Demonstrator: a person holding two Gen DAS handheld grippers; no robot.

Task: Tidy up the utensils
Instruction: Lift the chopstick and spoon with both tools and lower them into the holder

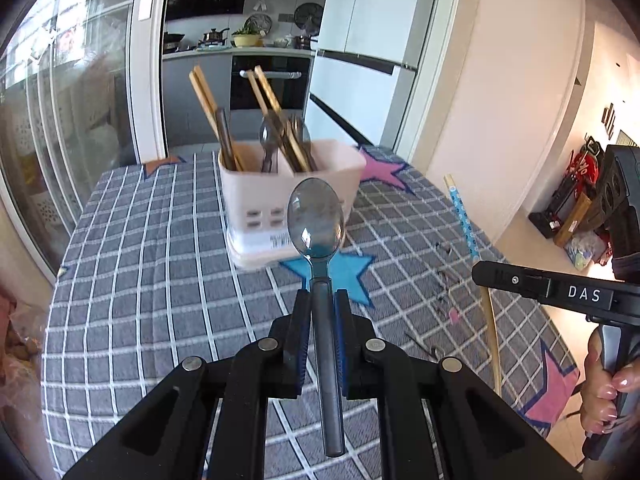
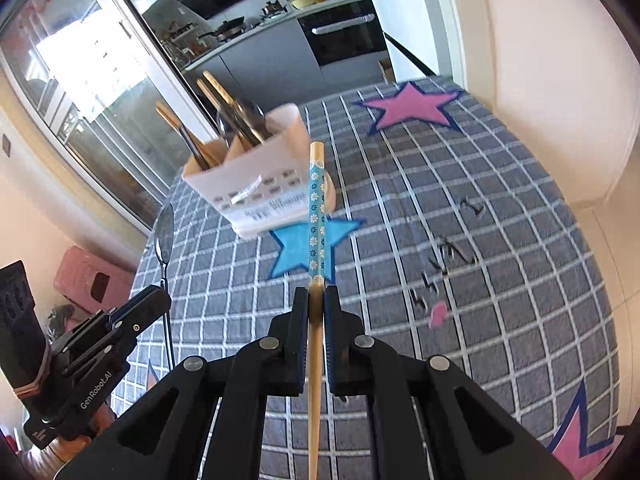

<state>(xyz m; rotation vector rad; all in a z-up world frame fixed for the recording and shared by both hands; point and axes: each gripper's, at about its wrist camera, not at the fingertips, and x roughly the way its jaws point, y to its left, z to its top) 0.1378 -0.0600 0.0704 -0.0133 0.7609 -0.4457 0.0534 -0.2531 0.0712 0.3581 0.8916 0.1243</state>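
Left wrist — spoon (image 1: 316,220) gripped

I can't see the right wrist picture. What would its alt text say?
The right gripper has its fingers shut on a bamboo chopstick with a blue flowered band, above a grey checked tablecloth with stars. Ahead stands a white utensil holder with chopsticks and spoons; at left, the left gripper holds a spoon.

Bright daylight pours through the sliding glass door (image 1: 72,112) on the left, and beyond it a kitchen counter (image 1: 236,53) crowded with pots sits above a dark built-in oven (image 1: 270,88). A white fridge (image 1: 360,40) stands beside it (tall, glossy), and a cream wall (image 1: 500,92) runs off to the right.
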